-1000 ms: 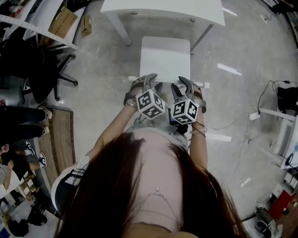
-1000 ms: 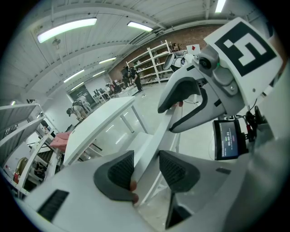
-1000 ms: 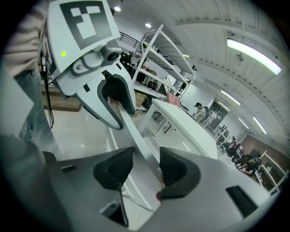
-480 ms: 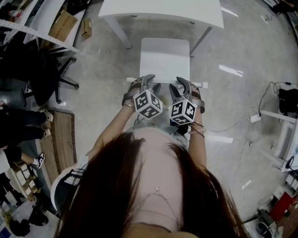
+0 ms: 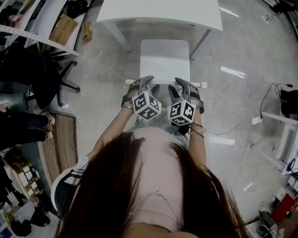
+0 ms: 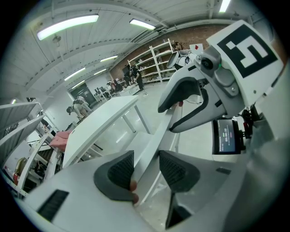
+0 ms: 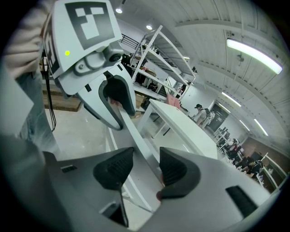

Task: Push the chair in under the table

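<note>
The push is under way but, by my reading, not finished. The chair [image 5: 165, 58] stands on the floor facing the table [image 5: 158, 9], its seat lined up between the 2 near table legs, with the front edge close to the tabletop and almost all of the seat out in the open.

The left gripper [image 6: 146, 156] and right gripper [image 7: 146, 154] sit side by side on the backrest [image 5: 164, 83]. Each has its jaws wide apart astride the top edge. The pads seem to lean on it rather than clamp, though the wide-angle views leave that unsure.

Next comes a level, even shove from both hands, so the chair runs straight between the legs.

The chair is plain white, with a flat square seat and a thin backrest.
</note>
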A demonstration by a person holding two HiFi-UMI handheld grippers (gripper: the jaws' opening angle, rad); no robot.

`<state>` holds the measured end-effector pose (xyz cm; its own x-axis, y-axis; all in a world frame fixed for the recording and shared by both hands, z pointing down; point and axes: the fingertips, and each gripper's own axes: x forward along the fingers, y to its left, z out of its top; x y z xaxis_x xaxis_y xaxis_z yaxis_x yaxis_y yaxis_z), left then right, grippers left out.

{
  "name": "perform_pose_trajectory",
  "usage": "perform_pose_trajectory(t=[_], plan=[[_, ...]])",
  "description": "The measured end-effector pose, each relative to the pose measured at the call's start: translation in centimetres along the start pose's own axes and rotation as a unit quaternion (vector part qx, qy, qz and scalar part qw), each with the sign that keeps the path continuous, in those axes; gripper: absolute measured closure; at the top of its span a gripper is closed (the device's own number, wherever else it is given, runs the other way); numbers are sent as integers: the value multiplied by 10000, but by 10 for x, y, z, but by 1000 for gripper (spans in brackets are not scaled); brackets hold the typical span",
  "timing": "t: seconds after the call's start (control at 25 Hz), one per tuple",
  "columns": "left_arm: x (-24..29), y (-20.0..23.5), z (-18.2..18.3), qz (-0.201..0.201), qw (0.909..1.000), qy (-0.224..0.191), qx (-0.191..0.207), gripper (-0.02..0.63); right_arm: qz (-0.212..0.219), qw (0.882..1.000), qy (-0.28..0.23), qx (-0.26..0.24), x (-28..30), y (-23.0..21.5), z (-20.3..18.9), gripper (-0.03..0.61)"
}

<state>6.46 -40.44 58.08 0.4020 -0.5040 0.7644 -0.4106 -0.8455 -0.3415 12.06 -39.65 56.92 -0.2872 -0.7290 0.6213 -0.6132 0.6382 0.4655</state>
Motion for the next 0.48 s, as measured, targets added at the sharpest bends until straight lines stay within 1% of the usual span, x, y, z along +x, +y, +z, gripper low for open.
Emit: perform_pose_trajectory(t=[0.48], plan=[[23, 24, 21, 112, 9999, -40, -46, 434, 18, 10000, -51, -72, 21, -34, -2, 394]])
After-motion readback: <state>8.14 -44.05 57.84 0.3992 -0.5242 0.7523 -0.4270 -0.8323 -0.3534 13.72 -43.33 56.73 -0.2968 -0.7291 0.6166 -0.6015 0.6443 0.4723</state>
